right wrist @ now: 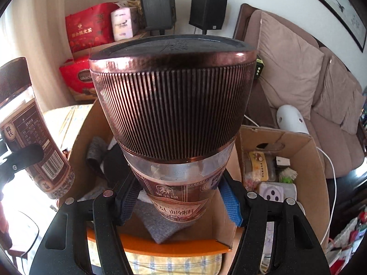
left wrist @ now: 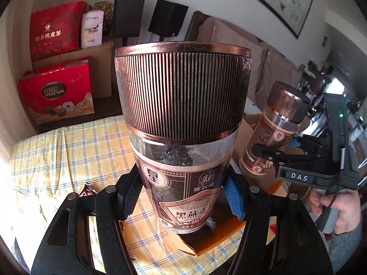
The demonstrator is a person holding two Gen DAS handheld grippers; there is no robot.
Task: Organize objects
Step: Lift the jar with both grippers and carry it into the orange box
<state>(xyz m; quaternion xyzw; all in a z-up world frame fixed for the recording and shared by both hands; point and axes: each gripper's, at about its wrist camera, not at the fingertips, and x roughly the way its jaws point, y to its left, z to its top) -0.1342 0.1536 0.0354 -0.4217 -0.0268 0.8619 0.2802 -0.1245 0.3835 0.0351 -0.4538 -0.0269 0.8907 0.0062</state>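
My left gripper (left wrist: 182,197) is shut on a tall jar (left wrist: 183,119) with a ribbed copper-brown lid and a dark label, held upright above the checked cloth. My right gripper (right wrist: 177,202) is shut on a second jar (right wrist: 174,114) of the same kind, held over an open cardboard box (right wrist: 82,135) that holds grey fabric (right wrist: 165,229). The right gripper (left wrist: 263,153) and its jar (left wrist: 273,135) show at the right of the left wrist view. The left-held jar (right wrist: 34,142) shows at the left of the right wrist view.
A yellow checked cloth (left wrist: 68,155) covers the surface. A second cardboard box (right wrist: 305,151) at the right holds small items. Red gift bags (left wrist: 57,91) and two black speakers (left wrist: 167,18) stand behind. A beige sofa (right wrist: 309,80) lies to the right.
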